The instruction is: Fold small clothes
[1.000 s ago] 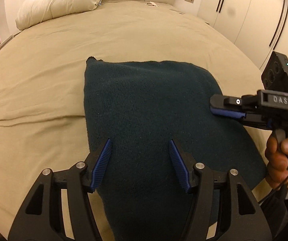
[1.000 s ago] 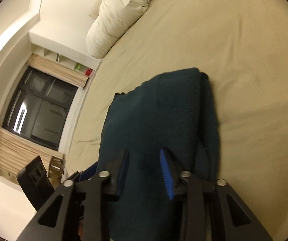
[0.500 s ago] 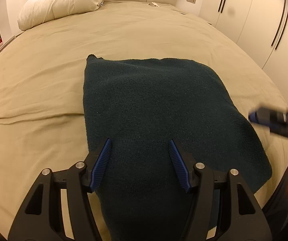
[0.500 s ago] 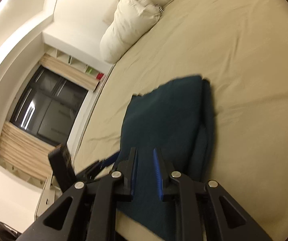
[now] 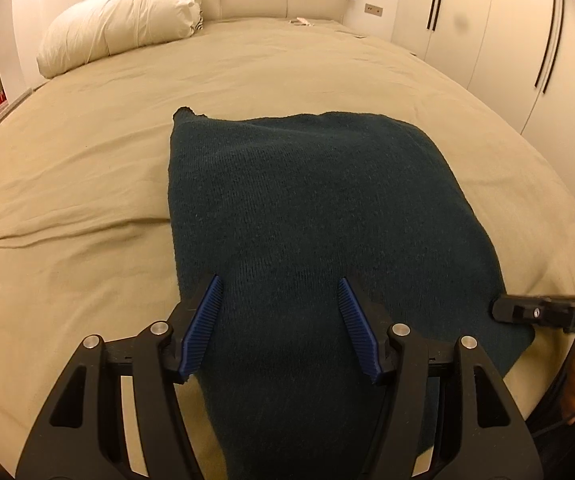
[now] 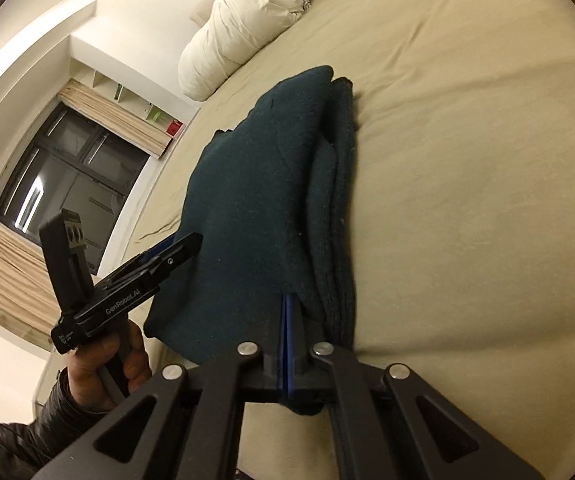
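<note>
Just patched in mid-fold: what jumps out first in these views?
A dark teal knit garment lies folded on the beige bed, filling the middle. The left gripper is open over its near end; the right gripper is shut at its near corner. A white pillow sits far left.

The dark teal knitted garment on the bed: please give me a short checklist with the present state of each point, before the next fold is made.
1. Dark teal knitted garment lies on the beige bed sheet: ok.
2. Left gripper open, blue pads on either side of the near part of the cloth: ok.
3. Right gripper shut at the garment's near corner: ok.
4. Cloth really pinched between the right pads: cannot tell.
5. Layers at the side edge aligned: not ok, they bulge unevenly.
6. White pillow far from the folding area: ok.
</note>
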Demonstrator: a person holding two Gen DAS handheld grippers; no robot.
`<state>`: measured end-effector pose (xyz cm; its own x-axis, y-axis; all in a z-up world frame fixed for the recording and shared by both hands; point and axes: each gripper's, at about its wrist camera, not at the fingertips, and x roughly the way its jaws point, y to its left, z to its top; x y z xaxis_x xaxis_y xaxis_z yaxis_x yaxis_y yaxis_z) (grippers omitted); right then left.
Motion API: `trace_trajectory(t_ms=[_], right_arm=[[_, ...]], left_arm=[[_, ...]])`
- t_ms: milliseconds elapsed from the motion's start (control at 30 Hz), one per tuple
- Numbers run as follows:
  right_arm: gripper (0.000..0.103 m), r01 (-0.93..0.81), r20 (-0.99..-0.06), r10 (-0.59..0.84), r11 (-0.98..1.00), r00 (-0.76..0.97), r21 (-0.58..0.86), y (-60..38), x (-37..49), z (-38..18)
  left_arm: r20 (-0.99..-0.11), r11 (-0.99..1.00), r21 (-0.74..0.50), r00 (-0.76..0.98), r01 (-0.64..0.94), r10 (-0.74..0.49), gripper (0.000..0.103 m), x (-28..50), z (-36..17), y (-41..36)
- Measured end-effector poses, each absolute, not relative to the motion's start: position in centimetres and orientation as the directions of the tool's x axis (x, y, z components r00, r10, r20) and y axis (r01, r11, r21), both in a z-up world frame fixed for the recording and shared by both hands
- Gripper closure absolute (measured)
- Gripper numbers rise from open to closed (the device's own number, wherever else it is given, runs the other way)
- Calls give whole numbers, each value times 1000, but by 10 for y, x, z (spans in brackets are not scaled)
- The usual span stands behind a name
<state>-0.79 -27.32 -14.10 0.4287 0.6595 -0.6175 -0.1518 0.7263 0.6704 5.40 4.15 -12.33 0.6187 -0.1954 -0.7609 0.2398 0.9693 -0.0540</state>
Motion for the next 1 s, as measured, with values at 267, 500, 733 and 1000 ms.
trace_trajectory(t_ms=[267, 500, 733, 1000], right_arm=[[86, -119, -662, 596, 777, 455, 618, -284, -3, -101], [53, -145, -527, 690, 664, 496, 733, -298, 27, -77], [53, -42, -507, 780, 558, 367, 829, -281, 73, -125], [91, 0, -450, 817, 482, 362, 876, -276, 101, -140]], left_arm=[[-698, 959, -224, 658, 171, -281, 44, 35, -87, 89], [-684, 942, -261, 648, 211, -335, 44, 72, -66, 83], [-756, 935, -303, 550, 185, -354, 44, 88, -107, 72], [-763, 942, -288, 553, 172, -335, 44, 92, -111, 67]])
